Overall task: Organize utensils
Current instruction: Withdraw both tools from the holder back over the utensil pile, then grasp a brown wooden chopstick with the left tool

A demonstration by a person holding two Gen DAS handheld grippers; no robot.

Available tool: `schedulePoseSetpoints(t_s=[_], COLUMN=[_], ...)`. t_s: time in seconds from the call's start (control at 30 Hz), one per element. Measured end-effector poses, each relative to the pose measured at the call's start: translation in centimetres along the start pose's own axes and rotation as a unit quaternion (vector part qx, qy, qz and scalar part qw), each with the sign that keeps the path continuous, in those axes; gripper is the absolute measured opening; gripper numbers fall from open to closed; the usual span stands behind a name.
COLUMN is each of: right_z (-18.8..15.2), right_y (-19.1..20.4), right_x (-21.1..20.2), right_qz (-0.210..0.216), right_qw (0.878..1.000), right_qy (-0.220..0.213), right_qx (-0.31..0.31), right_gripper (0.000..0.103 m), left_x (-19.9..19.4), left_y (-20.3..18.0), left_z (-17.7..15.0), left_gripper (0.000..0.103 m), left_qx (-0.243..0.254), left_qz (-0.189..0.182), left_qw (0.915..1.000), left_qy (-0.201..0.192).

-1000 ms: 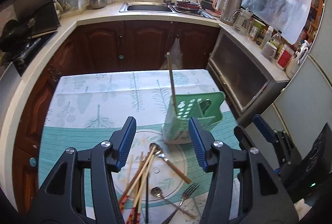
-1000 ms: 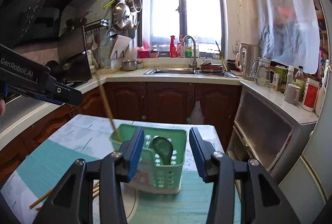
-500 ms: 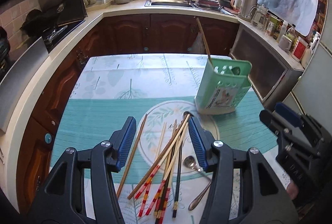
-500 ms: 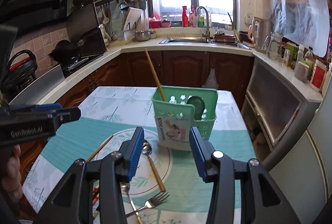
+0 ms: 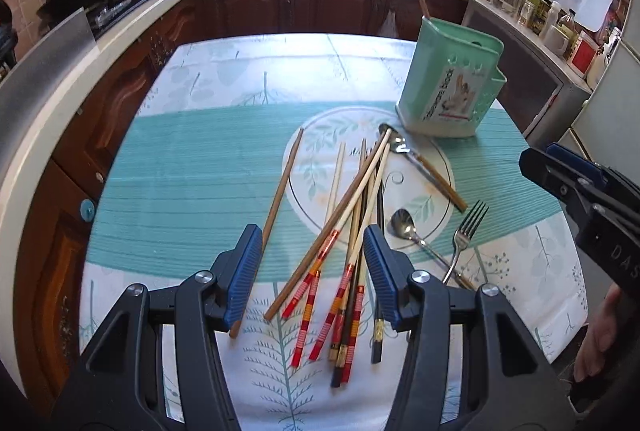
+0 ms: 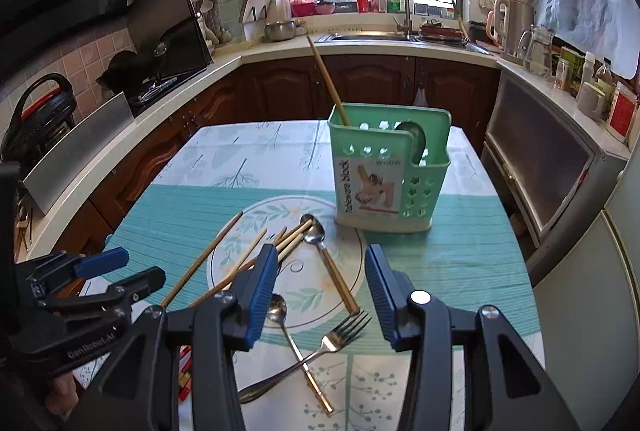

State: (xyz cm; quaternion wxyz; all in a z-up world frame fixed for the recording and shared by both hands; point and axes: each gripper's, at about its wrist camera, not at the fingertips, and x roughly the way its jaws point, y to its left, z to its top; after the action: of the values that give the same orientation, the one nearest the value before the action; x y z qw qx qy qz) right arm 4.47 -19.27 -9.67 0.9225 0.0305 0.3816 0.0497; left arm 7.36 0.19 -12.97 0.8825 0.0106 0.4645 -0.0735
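You have pulled both the left gripper (image 5: 312, 267) and right gripper (image 6: 320, 291), jaws spread and empty, back from the green utensil caddy (image 6: 384, 167) to the chopstick pile (image 5: 344, 227) before it, ready for another pick.

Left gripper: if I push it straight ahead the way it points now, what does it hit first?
Most likely the loose pile of wooden chopsticks with red-banded ends on the table. The open left gripper has them lying between its blue fingertips. Height above them is unclear. The green plastic utensil holder lies farther off, to the right.
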Motion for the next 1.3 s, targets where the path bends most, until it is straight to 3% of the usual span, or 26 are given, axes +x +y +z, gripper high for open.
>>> schedulePoseSetpoints(t_s=[0.57, 0.87, 1.1, 1.3], right_z=[-3.0, -3.7, -4.0, -4.0], right_y=[0.3, 1.0, 1.6, 1.8], right_x=[3.4, 5.4, 6.3, 6.6], right_qz=[0.023, 0.047, 0.061, 0.071], right_qw=[0.994, 0.988, 0.986, 0.984], right_qy=[0.104, 0.14, 0.152, 0.157], right_qx=[0.04, 0.04, 0.032, 0.03], right_gripper=[0.045, 0.045, 0.045, 0.045], left_x=[2.9, 4.9, 7.8, 11.4], left_y=[3.5, 4.6, 6.0, 5.4], left_z=[-2.3, -0.5, 2.1, 4.1], left_gripper=[0.049, 0.049, 0.031, 0.027], left_qx=[-0.041, -0.01, -0.001, 0.011], left_qz=[0.004, -0.017, -0.023, -0.057], left_qw=[0.9978, 0.9964, 0.9923, 0.9803], left_qy=[0.051, 0.082, 0.122, 0.189])
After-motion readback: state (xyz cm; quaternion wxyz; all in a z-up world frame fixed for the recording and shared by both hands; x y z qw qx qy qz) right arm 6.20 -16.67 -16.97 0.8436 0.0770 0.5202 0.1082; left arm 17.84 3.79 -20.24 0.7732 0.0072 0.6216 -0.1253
